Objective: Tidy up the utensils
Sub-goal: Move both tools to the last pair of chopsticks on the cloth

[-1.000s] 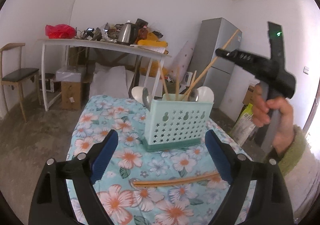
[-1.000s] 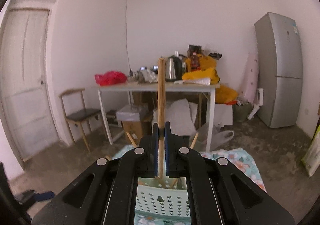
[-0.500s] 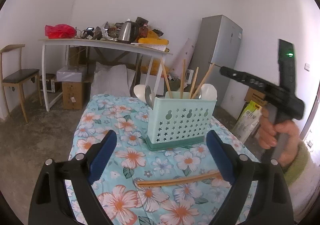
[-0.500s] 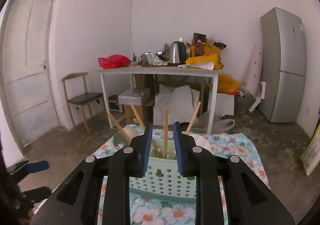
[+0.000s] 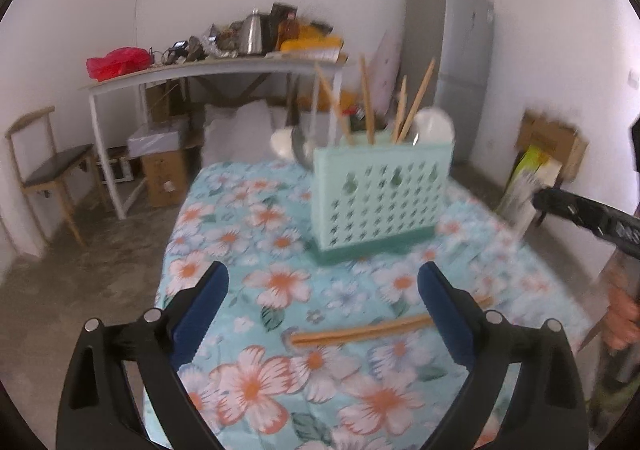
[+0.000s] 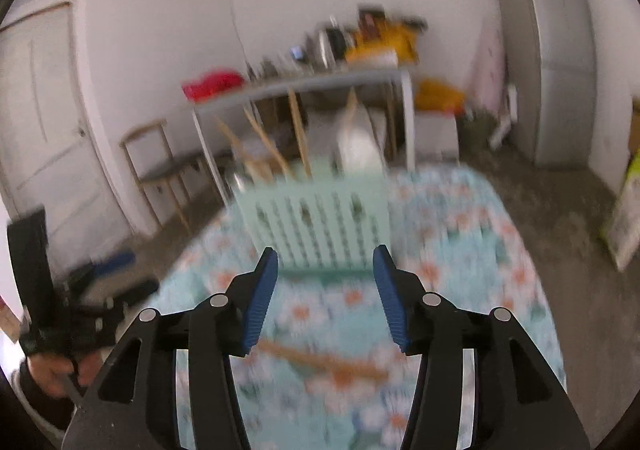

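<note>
Nearest, low in the left wrist view, the left gripper (image 5: pixel 322 296) is opening wide with nothing between its jaws. The right gripper (image 6: pixel 325 294) is opening too, also empty. Just beyond, in the lower middle of both views, a pair of wooden chopsticks (image 5: pixel 360 330) lies flat on the floral tablecloth (image 5: pixel 248 242): apparently the only utensils left. Farther back, at centre frame, the mint utensil holder (image 5: pixel 380 202) already contains upright chopsticks (image 5: pixel 366 102) and spoons (image 5: pixel 434 124).
</note>
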Motion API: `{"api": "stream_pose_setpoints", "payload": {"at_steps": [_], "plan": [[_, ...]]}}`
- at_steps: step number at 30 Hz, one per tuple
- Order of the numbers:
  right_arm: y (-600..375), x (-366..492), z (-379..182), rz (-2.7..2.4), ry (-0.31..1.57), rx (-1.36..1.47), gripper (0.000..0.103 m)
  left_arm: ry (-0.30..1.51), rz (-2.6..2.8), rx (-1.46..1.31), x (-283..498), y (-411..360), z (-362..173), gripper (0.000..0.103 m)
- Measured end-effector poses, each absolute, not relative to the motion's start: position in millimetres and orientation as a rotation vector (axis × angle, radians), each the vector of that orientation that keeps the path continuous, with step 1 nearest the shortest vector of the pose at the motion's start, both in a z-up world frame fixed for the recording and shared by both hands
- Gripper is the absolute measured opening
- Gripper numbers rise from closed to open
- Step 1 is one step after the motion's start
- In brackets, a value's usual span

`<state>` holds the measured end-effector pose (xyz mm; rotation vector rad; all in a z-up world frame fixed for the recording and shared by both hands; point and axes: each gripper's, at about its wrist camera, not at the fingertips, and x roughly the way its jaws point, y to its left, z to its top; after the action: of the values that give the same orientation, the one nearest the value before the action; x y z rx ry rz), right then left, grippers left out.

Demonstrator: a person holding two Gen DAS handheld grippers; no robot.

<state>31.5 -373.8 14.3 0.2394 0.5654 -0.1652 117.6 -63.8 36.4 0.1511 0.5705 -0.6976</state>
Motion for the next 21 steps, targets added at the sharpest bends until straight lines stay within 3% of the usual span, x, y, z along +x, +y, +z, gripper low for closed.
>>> {"api": "stream_pose_setpoints", "payload": {"at_steps": [3,7,11,21], "plan": [[-377.2,30.9,-10.6,-0.198,0.683,0.280,0.049,0.615,-0.662,0.208,120.8,-73.1,25.2,0.095],[-380.6,24.7,-36.3,-0.241,0.781,0.310,0.057,0.650,-0.628,0.266,122.9,-83.0,12.6,0.095],[-382.3,13.2,-55.0,-0.250,0.818,0.332,0.063,0.644,-0.596,0.365,119.3,-95.9,2.1,0.096],[-388.8,13.4,-70.4,-0.267,0.873,0.336,0.066,0.623,-0.593,0.536,105.7,-123.3,-10.9,0.097]]}}
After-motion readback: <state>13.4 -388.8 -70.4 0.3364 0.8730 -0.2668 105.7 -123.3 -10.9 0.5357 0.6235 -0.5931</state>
